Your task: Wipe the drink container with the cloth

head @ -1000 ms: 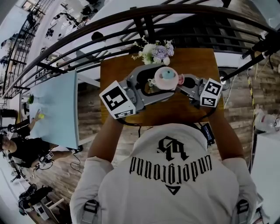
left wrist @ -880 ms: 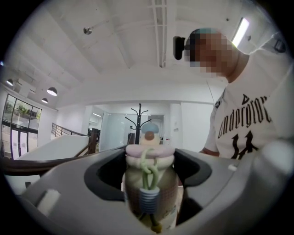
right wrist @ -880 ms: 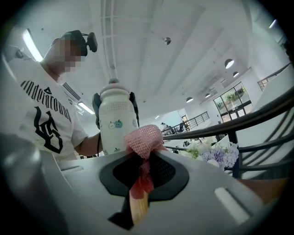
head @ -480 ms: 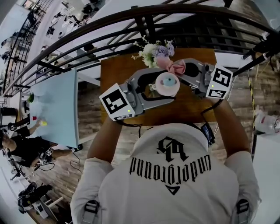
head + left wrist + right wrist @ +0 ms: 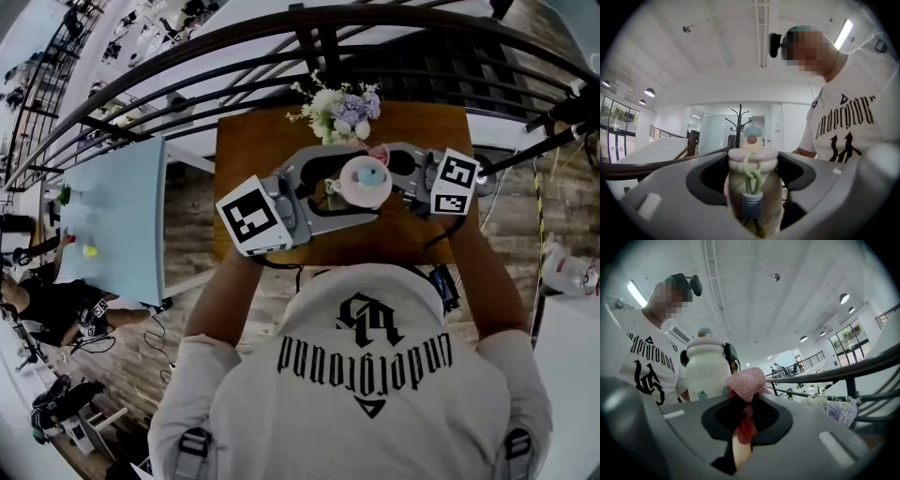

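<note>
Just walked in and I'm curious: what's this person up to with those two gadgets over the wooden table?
A person is cleaning a drink container with two hand-held grippers. The left gripper is clamped around the container's body, holding it upright above the wooden table. The right gripper pinches a pink cloth and holds it at the container's far side, near the flowers. Whether the cloth actually touches the container can't be told.

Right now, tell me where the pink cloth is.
In the right gripper view, the pink cloth is pinched in the jaws of the right gripper, beside the drink container that the left gripper holds; flowers stand just beyond.
</note>
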`<act>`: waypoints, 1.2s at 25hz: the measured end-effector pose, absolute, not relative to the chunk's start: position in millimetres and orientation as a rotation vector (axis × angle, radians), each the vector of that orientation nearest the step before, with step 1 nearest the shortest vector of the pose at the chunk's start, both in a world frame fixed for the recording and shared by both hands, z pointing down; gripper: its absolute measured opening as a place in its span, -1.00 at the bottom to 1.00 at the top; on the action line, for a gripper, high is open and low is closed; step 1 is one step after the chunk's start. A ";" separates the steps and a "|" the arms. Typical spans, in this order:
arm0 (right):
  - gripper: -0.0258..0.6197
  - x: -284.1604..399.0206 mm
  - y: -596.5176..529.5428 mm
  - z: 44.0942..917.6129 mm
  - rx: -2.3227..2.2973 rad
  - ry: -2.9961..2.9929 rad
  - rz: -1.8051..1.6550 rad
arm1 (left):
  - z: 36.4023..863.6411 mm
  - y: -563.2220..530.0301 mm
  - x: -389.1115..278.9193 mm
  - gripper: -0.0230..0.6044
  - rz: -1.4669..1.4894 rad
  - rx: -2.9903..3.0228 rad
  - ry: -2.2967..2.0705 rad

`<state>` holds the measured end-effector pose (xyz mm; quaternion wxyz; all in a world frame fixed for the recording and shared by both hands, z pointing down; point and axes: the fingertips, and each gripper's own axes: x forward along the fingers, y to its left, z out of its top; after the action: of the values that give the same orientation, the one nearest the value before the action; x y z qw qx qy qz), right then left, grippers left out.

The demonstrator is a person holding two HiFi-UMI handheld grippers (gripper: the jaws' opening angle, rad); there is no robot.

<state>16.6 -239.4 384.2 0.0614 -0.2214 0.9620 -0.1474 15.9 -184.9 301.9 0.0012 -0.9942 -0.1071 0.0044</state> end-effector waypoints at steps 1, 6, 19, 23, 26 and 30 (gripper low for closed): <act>-0.82 15.4 -239.4 393.9 -0.678 2.912 -0.474 | 302.4 -186.7 14.5 0.27 0.005 -3.134 -0.328; -0.82 18.0 -231.8 438.4 -0.719 2.931 -0.573 | 310.5 -195.6 14.9 0.27 -0.013 -3.176 -0.263; -0.82 41.1 -221.9 420.1 -0.725 2.898 -0.488 | 355.9 -241.0 22.1 0.27 -0.026 -3.222 -0.021; -0.81 49.4 -216.7 398.7 -0.712 2.877 -0.424 | 373.0 -238.0 30.3 0.27 -0.121 -3.282 0.024; -0.81 60.4 -217.9 397.3 -0.753 2.870 -0.394 | 392.4 -236.9 33.9 0.27 -0.182 -3.271 0.040; -0.81 86.5 -226.7 422.3 -0.908 2.823 -0.467 | 422.5 -235.2 40.3 0.26 -0.252 -3.281 0.050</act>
<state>86.5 -226.7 422.3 0.0699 -0.3018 0.9380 -0.1553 40.3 -235.2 422.5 -0.0744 -0.9942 0.0151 -0.0764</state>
